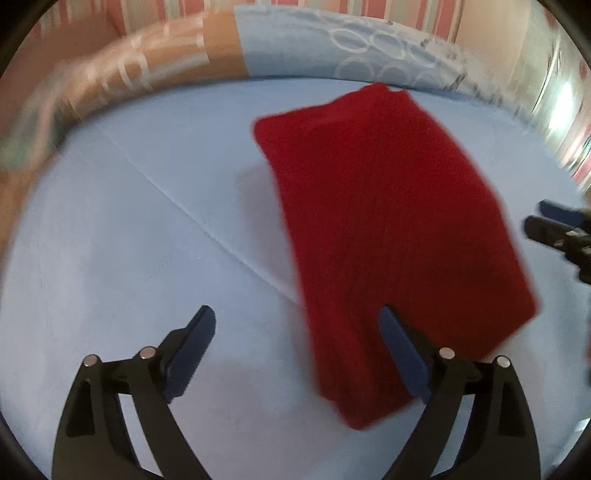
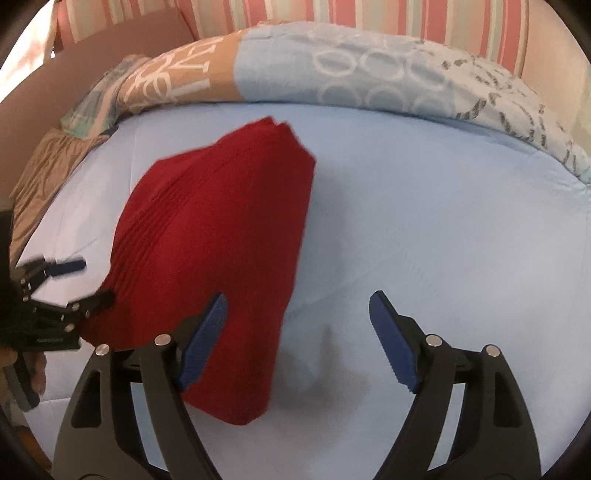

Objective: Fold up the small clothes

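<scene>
A red ribbed garment [image 1: 388, 229] lies folded into a long strip on the light blue sheet [image 1: 129, 229]. My left gripper [image 1: 297, 319] is open above the sheet; its right finger lies over the garment's near left edge, its left finger over bare sheet, and nothing is pinched. In the right wrist view the same red garment [image 2: 218, 251] lies to the left. My right gripper [image 2: 297, 306] is open, its left finger over the garment's near end and its right finger over bare sheet. Each gripper shows at the other view's edge: the right gripper [image 1: 546, 218] and the left gripper [image 2: 94, 278].
A rolled quilt [image 2: 332, 70] in tan, pale blue and white runs along the far side of the bed. Behind it hang pink striped curtains [image 2: 406, 22]. A brown cloth [image 2: 48, 166] lies at the left edge of the bed.
</scene>
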Available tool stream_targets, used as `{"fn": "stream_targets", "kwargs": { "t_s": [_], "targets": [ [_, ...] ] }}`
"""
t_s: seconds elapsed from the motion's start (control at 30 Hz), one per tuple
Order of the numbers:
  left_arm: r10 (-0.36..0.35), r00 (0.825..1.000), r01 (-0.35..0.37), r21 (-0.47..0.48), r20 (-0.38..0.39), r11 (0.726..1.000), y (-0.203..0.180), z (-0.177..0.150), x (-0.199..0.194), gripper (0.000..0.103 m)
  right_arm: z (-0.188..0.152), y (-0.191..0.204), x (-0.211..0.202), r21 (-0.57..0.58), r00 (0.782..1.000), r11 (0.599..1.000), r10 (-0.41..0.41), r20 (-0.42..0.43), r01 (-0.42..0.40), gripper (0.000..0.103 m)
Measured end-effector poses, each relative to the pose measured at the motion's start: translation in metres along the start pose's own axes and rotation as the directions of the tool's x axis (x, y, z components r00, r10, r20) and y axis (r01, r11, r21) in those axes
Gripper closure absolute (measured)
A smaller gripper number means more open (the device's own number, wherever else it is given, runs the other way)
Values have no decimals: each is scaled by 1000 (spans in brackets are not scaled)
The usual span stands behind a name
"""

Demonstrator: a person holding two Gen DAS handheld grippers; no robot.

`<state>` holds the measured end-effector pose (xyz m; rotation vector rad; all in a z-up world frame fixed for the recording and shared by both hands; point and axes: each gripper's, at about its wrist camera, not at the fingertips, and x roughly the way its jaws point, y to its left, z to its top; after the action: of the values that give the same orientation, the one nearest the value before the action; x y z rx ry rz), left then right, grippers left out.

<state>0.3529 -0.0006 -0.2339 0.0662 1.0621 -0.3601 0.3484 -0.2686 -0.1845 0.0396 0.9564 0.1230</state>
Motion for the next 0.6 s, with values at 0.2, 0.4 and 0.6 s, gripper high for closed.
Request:
{"fn": "stream_targets", "kwargs": {
  "t_s": [0.2,0.4,0.6],
  "targets": [
    [-179,981,170,-102,-80,980,-8,-8,27,12,6,-9,9,-20,1000,999,-25,3,25,23],
    [-215,971,208,-74,-108,975,-15,-5,41,18,18,-21,25,40,999,998,53,-1,-53,23],
    [-169,979,171,10,-114,985,-23,1,38,38,31,-14,40,30,995,994,105,1,-105,23]
  ]
}}
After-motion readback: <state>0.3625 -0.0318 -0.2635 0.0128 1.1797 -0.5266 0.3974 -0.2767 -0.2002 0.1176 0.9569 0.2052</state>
